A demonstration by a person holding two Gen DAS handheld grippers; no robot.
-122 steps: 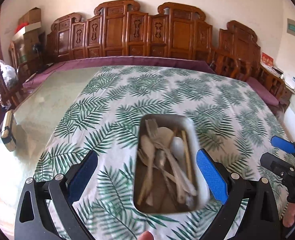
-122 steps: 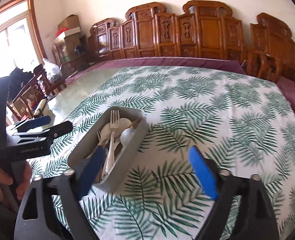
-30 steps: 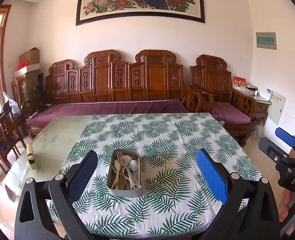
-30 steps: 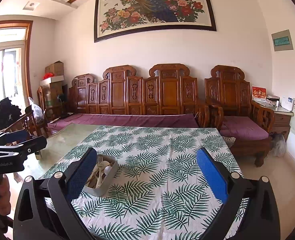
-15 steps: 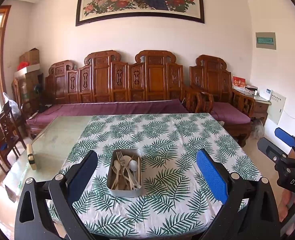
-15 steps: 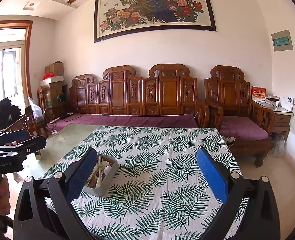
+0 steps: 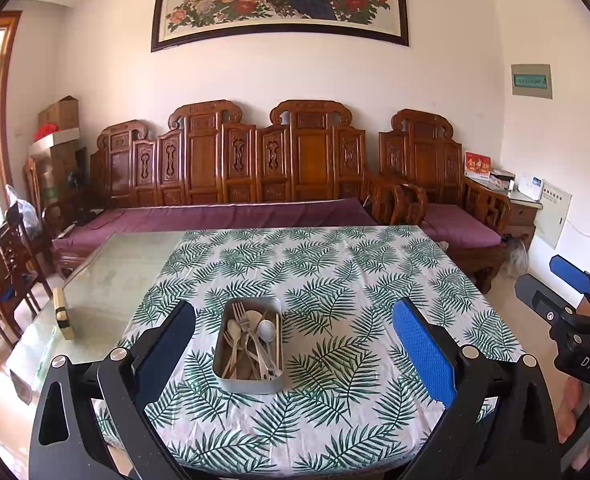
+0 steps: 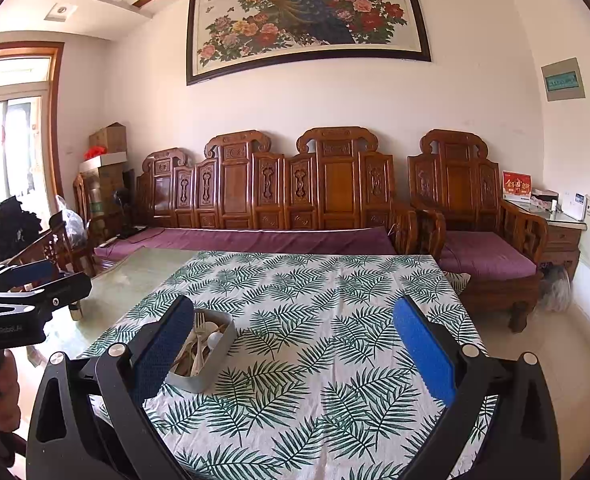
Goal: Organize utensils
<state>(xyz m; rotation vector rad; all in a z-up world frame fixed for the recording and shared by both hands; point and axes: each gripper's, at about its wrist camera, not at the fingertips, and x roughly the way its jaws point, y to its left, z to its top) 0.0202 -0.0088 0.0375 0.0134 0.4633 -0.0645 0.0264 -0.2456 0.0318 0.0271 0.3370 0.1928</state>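
Resting on the leaf-print cloth (image 7: 335, 280) near the table's front edge, the metal tin (image 7: 250, 376) holds the utensils (image 7: 251, 340) piled loosely: a fork, pale spoons and chopsticks. Both grippers hang well back from it over the near edge. The left gripper (image 7: 293, 338) has its blue-padded fingers wide apart, the tin between them in its view. The right gripper (image 8: 295, 338) is likewise spread and empty, the tin (image 8: 211, 364) by its left finger (image 8: 163, 344).

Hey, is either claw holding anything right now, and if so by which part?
Nothing is held. The left claw and the right claw are both open and empty, back from the table; the utensils all lie in the metal tray.
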